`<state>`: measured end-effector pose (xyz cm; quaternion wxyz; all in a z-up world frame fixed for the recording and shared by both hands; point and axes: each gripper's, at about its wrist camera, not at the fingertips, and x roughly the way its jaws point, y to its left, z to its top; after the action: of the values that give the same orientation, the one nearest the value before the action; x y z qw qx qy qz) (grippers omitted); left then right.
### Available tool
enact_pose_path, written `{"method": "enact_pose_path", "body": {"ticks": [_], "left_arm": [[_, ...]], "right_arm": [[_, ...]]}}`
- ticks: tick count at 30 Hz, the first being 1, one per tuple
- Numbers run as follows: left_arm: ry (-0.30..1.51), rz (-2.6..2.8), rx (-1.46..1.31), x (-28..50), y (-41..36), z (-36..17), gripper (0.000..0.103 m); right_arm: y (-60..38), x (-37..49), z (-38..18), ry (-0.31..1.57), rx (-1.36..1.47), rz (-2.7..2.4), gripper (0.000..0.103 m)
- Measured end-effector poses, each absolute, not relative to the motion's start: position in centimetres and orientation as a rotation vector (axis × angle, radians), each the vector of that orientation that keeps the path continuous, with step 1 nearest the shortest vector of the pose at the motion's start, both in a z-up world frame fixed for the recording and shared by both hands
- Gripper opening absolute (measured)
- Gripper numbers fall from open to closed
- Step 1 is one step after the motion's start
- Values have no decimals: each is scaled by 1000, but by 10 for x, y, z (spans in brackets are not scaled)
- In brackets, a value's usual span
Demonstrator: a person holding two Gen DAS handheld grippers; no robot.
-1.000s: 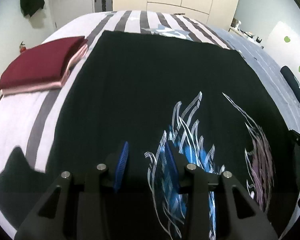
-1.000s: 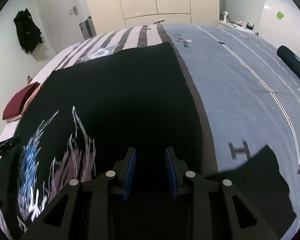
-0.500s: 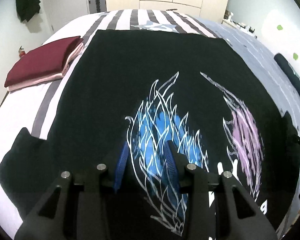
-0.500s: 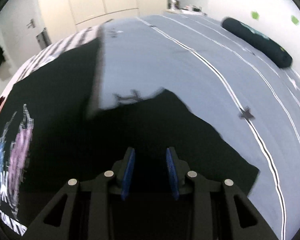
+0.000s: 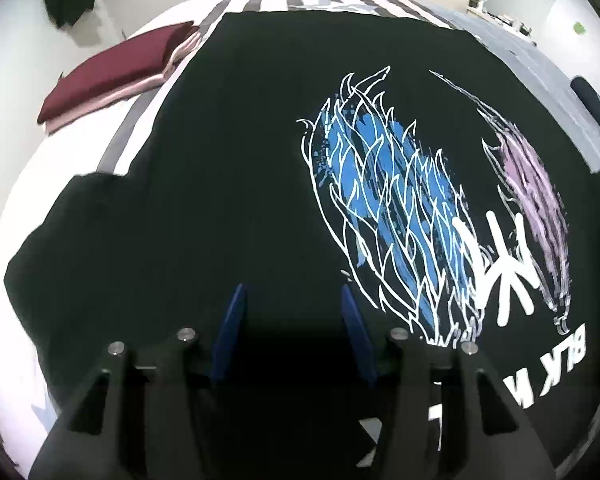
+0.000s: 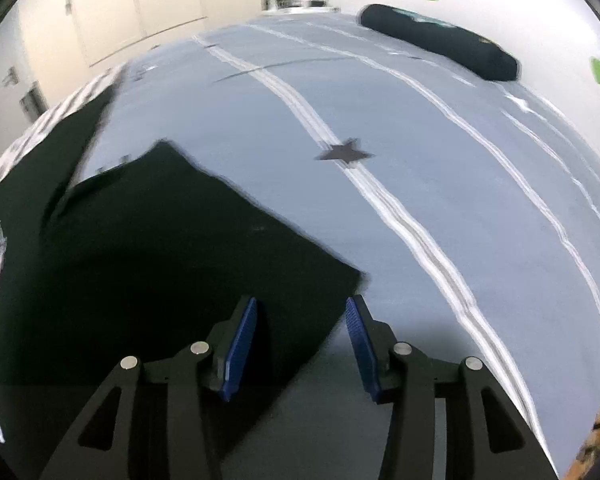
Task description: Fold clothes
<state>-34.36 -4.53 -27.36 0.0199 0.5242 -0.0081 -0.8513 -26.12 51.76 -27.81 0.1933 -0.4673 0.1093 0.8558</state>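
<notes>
So the black t-shirt [image 5: 228,152] is laid out flat on the bed [image 6: 420,128], printed side up, with the blue flame graphic [image 5: 384,208] off to the right of the left gripper [image 5: 292,332]. That gripper's fingers are spread wide over plain black fabric, gripping nothing. The right gripper [image 6: 300,340] is open too, empty, sitting right over the corner of a sleeve [image 6: 204,248] on the grey-blue cover. A folded maroon stack [image 5: 116,72] lies at far left.
</notes>
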Motion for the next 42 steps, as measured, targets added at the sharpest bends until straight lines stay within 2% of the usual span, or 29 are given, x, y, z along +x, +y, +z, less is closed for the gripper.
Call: {"method": "enact_pose_path", "body": {"ticks": [11,12,13,15,16,22,26,34,42], "left_arm": [[-14,-2710,1584,-354,-46,-245,47],[-14,-2714,1582,-353,-47,-243,47],[-11,-2716,1579,-352,-49,-242,47],[3,-2711,1574,-349,-55,-240,47],[14,-2708,1572,-347,-58,-239,47],[66,-2690,1559,-331,-80,-236,47],[116,-2685,1546,-318,-103,-230,47],[214,-2689,1502,-286,-164,-211,47],[315,-2689,1434,-259,-239,-194,47]], "right_arm": [[536,-275,-281,432,-1275,2440,45],[538,-276,-281,443,-1271,2443,40],[539,-277,-282,455,-1268,2447,27],[537,-281,-277,441,-1261,2450,12],[535,-282,-274,424,-1258,2451,8],[493,-288,-235,287,-1195,2499,6],[441,-302,-202,193,-1182,2622,6],[276,-309,-151,156,-1192,2904,5],[71,-290,-158,137,-1437,3183,5]]}}
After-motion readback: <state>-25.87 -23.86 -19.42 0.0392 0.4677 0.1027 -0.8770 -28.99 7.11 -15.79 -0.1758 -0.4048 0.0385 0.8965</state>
